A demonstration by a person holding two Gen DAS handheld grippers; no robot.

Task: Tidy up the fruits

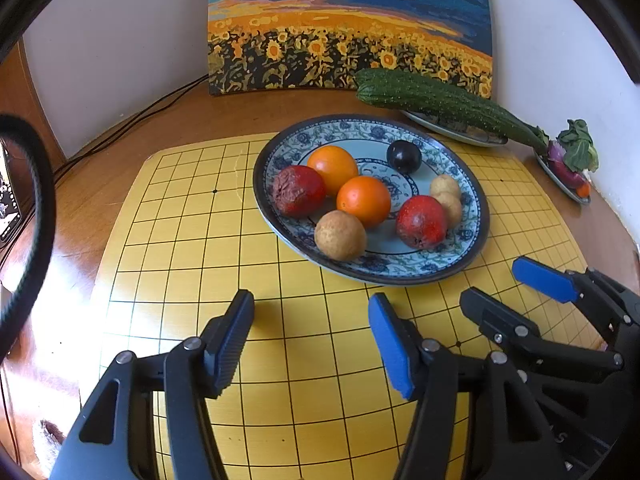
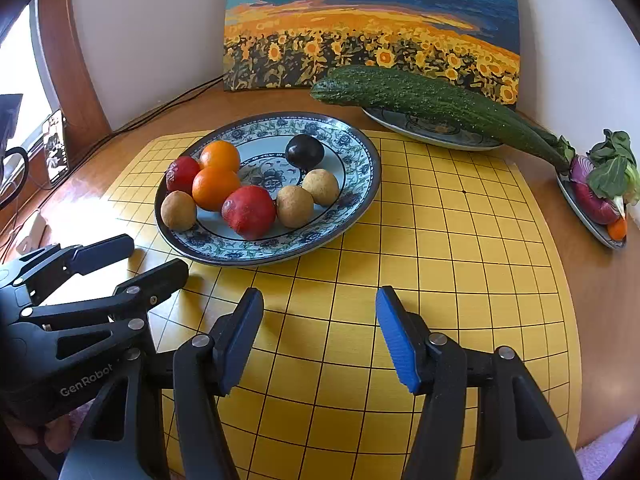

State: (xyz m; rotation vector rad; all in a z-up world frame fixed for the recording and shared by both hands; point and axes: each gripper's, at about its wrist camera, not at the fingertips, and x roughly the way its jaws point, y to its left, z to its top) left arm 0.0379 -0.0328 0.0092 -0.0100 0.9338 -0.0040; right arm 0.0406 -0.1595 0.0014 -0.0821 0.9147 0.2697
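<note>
Currently, one blue-and-white patterned plate [image 1: 476,216] rests on a yellow gridded board [image 1: 192,264] and holds eight fruits. Count by type: two oranges [image 1: 363,200], touching each other near the plate centre; two red fruits, one wrinkled red fruit [image 1: 298,191] at the left rim in the left wrist view and one smoother red fruit [image 1: 421,221] toward the right; three tan round fruits, one single tan fruit [image 1: 340,235] at the near rim and a pair of tan fruits [image 1: 446,192] touching each other at the right; one dark plum [image 1: 403,156] lying apart at the far side.

Two further plates stand off the board. The rear plate [image 2: 432,134] carries one long green cucumber [image 2: 420,98], which overhangs both rims. The side plate [image 2: 588,220] at the right carries one red onion [image 2: 592,196], leafy greens and one small orange item.

One sunflower painting [image 2: 372,24] leans against the wall behind the plates.

The left gripper [image 1: 312,336] and the right gripper [image 2: 320,332] both hang over bare board on the near side of the fruit plate, side by side. On each, the jaws stand apart with nothing between them.
</note>
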